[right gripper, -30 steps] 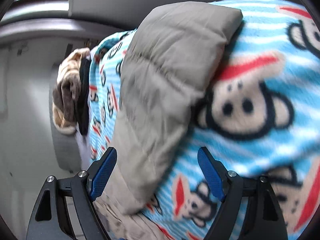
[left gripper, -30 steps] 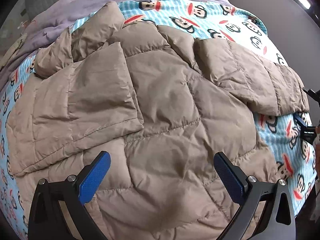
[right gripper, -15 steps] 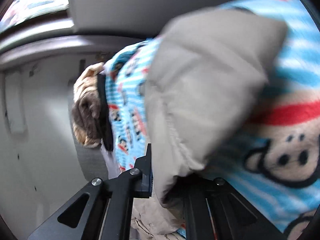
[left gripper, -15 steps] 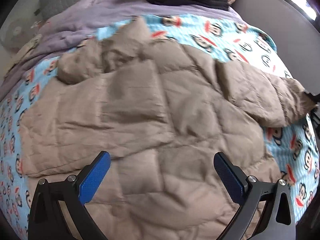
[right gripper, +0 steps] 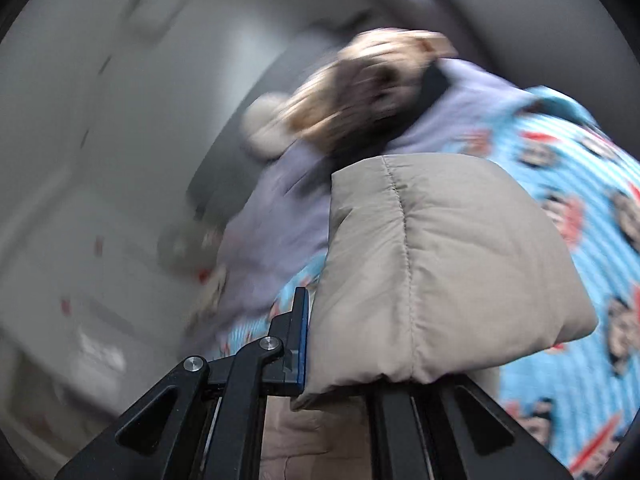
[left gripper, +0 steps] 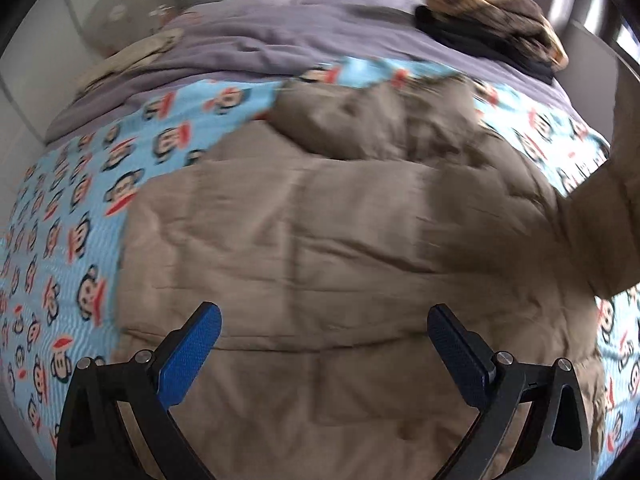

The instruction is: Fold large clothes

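A large beige quilted puffer jacket [left gripper: 320,248] lies spread on a blue monkey-print blanket [left gripper: 80,216]. My left gripper [left gripper: 324,344] is open and empty, hovering over the jacket's near part. My right gripper [right gripper: 340,344] is shut on the end of the jacket's sleeve [right gripper: 440,272] and holds it lifted off the bed. The raised sleeve also shows in the left wrist view [left gripper: 600,224] at the right edge.
A lilac cover [left gripper: 320,36] lies at the far side of the bed. A stack of folded clothes [left gripper: 492,28] sits on it at the far right. A grey wall [right gripper: 120,120] runs beside the bed.
My right gripper closed on the sleeve end and lifted it off the bed. My left gripper pulled back, so more of the blanket shows on the left.
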`<state>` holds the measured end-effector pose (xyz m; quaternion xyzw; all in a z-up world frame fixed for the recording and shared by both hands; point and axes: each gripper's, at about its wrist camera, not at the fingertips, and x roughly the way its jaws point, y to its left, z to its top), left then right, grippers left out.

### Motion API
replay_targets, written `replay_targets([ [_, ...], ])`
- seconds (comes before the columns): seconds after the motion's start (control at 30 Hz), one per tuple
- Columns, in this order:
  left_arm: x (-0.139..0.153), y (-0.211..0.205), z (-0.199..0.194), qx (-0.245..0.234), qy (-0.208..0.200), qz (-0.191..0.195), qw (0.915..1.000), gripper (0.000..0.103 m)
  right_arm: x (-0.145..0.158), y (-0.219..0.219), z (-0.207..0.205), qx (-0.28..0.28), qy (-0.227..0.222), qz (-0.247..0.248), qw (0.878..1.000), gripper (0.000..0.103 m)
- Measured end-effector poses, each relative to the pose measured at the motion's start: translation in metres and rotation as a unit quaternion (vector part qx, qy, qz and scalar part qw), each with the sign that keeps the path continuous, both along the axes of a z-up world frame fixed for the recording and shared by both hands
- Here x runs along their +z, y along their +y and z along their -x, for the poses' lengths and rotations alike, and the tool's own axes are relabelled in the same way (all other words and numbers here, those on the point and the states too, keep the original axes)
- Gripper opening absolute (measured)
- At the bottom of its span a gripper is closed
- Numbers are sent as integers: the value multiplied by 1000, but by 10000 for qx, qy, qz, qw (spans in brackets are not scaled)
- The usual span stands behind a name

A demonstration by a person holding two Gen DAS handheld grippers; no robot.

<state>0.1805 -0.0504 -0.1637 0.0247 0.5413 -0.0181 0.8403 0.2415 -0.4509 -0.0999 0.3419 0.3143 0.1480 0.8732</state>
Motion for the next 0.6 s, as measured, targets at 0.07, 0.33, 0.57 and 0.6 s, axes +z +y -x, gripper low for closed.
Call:
replay_targets([
  [0.07,-2,22,-1,172,-10,-43,9998,103,6,54,-12,507,-49,506,9974,8],
  [0.33,-12,80,1,574,30,-25,9983,103,-87,215,-27,1716,914,1824,9638,8],
  [0.57,-27,95,-5,619,99,71,9980,103,-155,224,-31,1634,1825,1840,9519,9],
  [0.6,-30,94,-8,596,135,85,9981,103,-154,222,-33,1622,1897,1774,9520,9],
])
